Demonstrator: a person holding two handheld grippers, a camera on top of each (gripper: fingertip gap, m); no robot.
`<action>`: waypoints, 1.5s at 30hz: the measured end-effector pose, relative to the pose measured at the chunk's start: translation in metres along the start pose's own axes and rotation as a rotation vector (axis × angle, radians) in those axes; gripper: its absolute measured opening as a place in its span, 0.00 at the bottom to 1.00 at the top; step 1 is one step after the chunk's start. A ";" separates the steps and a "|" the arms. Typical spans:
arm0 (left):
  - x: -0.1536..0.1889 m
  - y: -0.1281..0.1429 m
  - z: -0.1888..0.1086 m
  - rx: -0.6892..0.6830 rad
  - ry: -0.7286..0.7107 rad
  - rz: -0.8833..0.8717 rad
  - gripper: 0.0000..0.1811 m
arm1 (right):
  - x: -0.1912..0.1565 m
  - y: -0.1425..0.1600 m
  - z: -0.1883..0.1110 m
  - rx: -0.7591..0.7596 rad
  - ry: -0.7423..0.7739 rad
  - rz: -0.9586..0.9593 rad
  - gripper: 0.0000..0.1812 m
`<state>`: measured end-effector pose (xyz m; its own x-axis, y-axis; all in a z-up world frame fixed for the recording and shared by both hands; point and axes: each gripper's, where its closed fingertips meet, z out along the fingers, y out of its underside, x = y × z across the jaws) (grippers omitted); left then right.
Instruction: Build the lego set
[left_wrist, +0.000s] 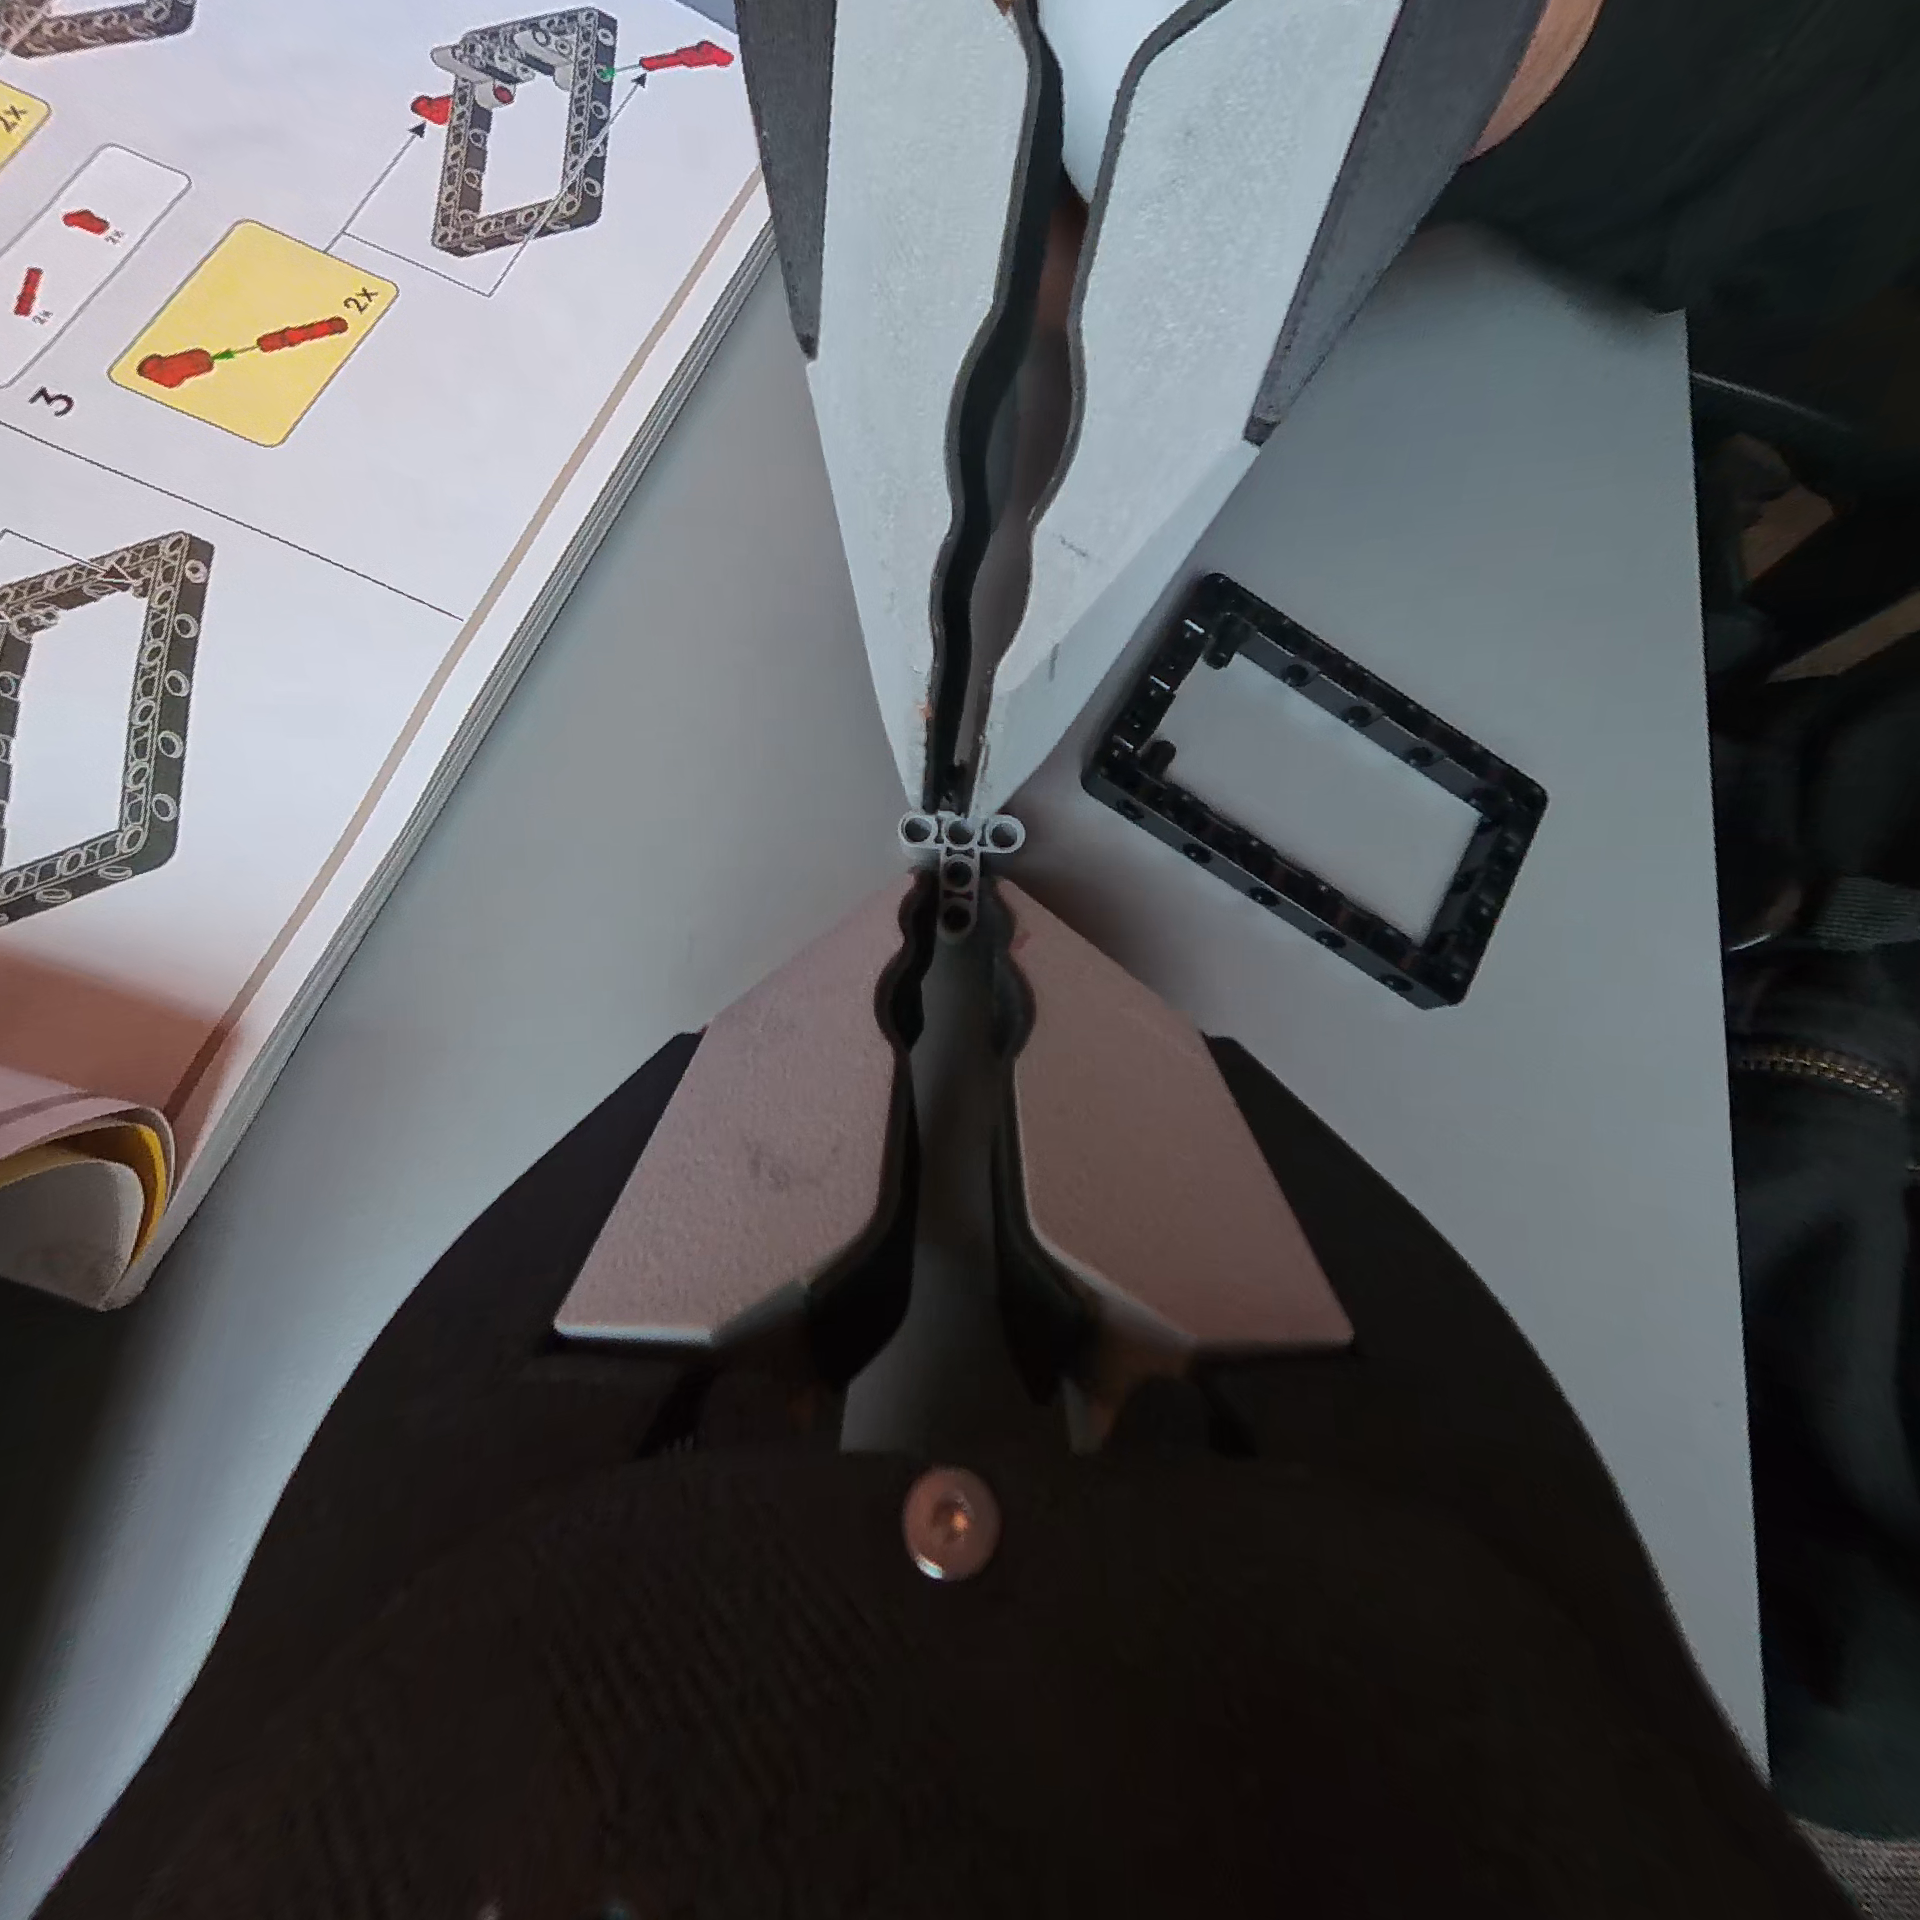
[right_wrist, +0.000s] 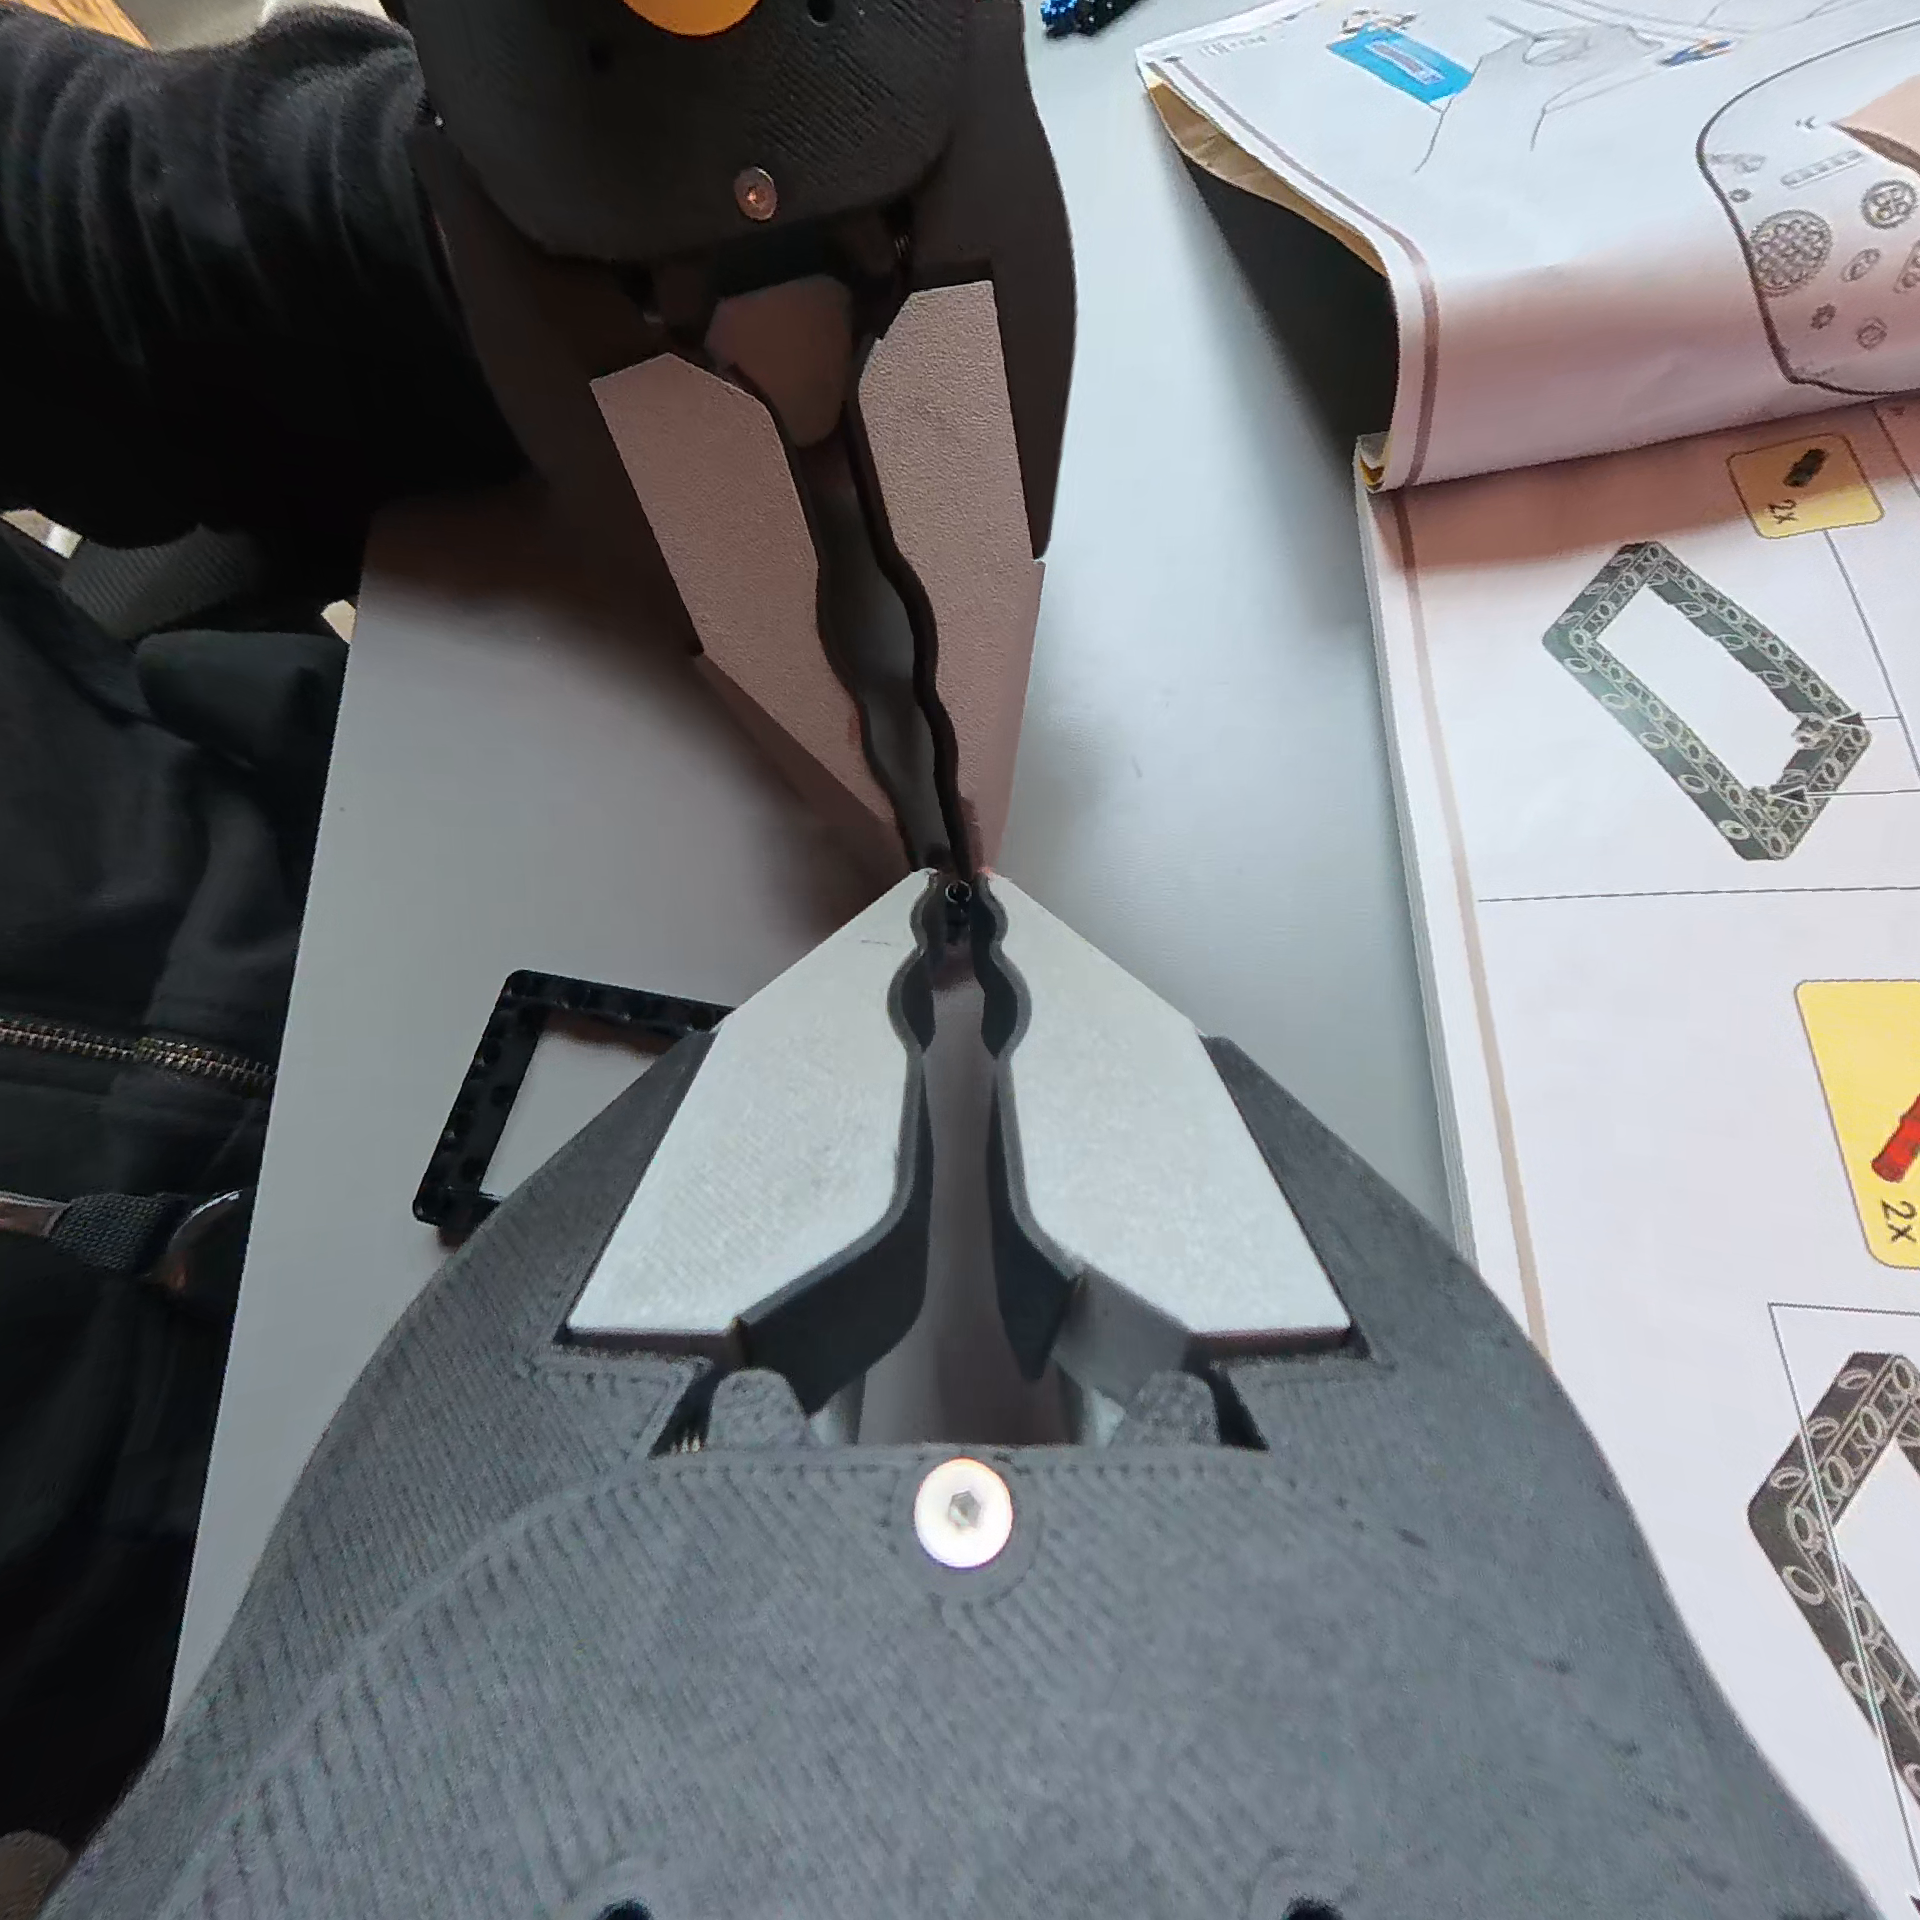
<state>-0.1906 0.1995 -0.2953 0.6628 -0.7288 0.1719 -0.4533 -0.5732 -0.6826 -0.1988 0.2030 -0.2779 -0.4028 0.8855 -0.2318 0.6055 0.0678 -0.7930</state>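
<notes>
My left gripper (left_wrist: 958, 902) is shut on the stem of a small grey T-shaped beam (left_wrist: 961, 834), held above the white table. My right gripper (left_wrist: 954, 795) comes in from the far side, tip to tip with the left, and meets the beam's crossbar. In the right wrist view, my right gripper (right_wrist: 957, 896) is shut on a small black pin (right_wrist: 958, 900), and the left gripper (right_wrist: 948, 858) faces it; the beam is hidden there. A black rectangular frame (left_wrist: 1361, 715) lies flat on the table beside the tips, partly hidden behind my right gripper in its own view (right_wrist: 613, 1004).
An open instruction booklet (left_wrist: 312, 540) (right_wrist: 1662, 987) lies on the table next to the grippers. The table edge (left_wrist: 1704, 935) is close to the frame, with a person's dark clothing and a zipped bag (right_wrist: 135, 1039) beyond. Small dark parts (right_wrist: 1081, 16) lie at the far end. Less than 4 cm separates the two grippers' tips.
</notes>
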 end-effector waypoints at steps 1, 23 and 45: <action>0.000 0.000 0.000 0.000 0.002 -0.003 0.03 | 0.000 0.000 0.000 0.002 0.001 -0.006 0.00; 0.000 0.000 0.000 0.003 0.010 -0.031 0.03 | -0.001 -0.002 0.007 -0.019 0.003 -0.050 0.00; 0.000 0.000 0.001 0.000 0.004 -0.030 0.03 | -0.003 0.005 0.004 -0.037 0.040 -0.142 0.01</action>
<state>-0.1900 0.1994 -0.2962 0.6736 -0.7129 0.1949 -0.4333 -0.5946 -0.6772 -0.1970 0.1986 -0.2829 -0.4589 0.8833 -0.0954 0.5698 0.2102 -0.7945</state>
